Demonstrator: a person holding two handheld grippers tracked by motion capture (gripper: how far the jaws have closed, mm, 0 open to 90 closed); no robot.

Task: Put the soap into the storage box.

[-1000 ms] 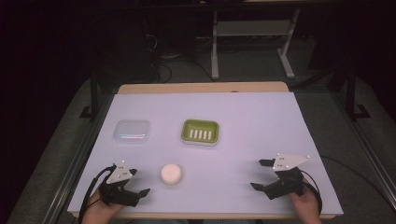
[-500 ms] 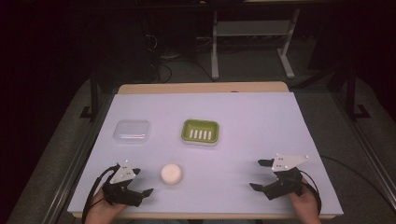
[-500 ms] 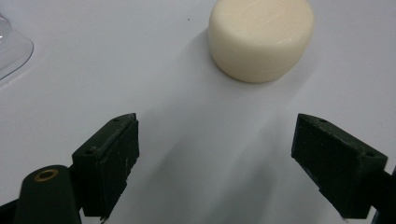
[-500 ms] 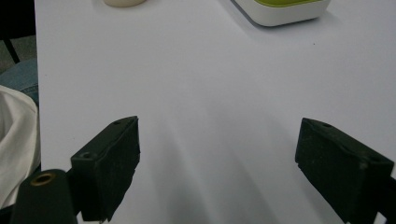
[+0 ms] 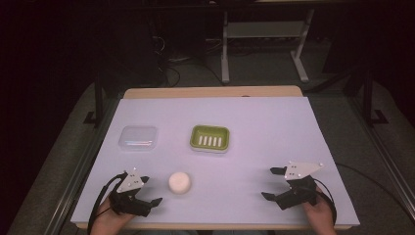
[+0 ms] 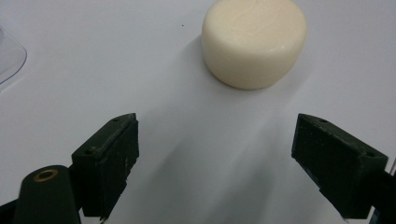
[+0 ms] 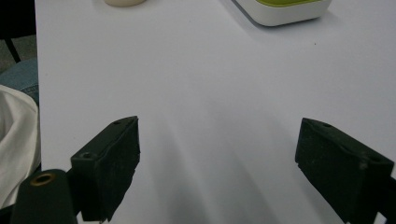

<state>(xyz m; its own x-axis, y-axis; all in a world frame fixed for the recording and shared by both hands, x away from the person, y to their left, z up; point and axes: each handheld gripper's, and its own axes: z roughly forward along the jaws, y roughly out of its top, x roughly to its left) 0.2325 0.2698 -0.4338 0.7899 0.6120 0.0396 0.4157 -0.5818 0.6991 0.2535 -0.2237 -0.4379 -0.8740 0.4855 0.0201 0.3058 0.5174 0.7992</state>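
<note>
Soap ahead of my left gripper (image 5: 145, 192), jaws wide, nothing held.

The round soap (image 5: 179, 182) lies on the table (image 5: 274, 127) just beyond them; closing off-centre could skid it away, and it looks slippery, I think. My right gripper (image 5: 274, 183) waits open, well apart.

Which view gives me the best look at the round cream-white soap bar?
The left gripper view: the round cream-white soap bar sits close and sharp, beyond the open left claw. The high view shows it small; the right gripper view catches its edge.
</note>
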